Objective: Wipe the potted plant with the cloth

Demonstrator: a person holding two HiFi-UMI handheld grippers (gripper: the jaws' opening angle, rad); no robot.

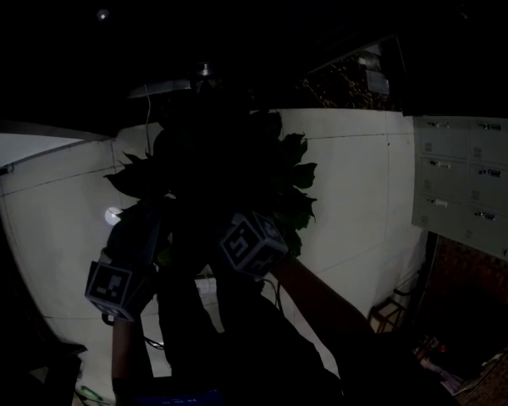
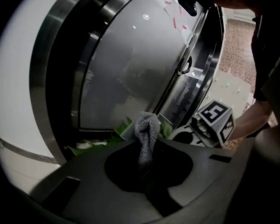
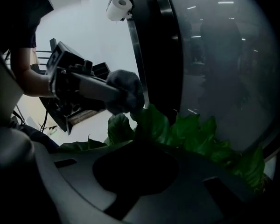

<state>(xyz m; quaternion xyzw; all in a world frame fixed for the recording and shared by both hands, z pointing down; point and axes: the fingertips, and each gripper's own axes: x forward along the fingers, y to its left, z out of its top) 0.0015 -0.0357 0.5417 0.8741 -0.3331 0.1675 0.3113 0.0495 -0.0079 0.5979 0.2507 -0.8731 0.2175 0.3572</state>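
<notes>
- Left gripper view first, and our left gripper [image 2: 144,164] has its jaws clamped on the grey cloth [image 2: 146,133]. The cloth bunches up above them, right against the green leaves of the potted plant [image 2: 95,146].
- Over in the right gripper view, we see that cloth wad pressed onto the top of one leaf [image 3: 151,120] on the plant's near side.
- Our right gripper [image 3: 137,148] looks closed on that same leaf's base, though it's murky down there.
- The head view is very dark. The plant is a black silhouette dead centre, with both our grippers reaching up into its lower foliage.
- Behind the plant we've got a curved glass door [image 2: 130,64] in a metal frame.
- Off to the plant's right is a bank of grey drawers [image 1: 470,176].
</notes>
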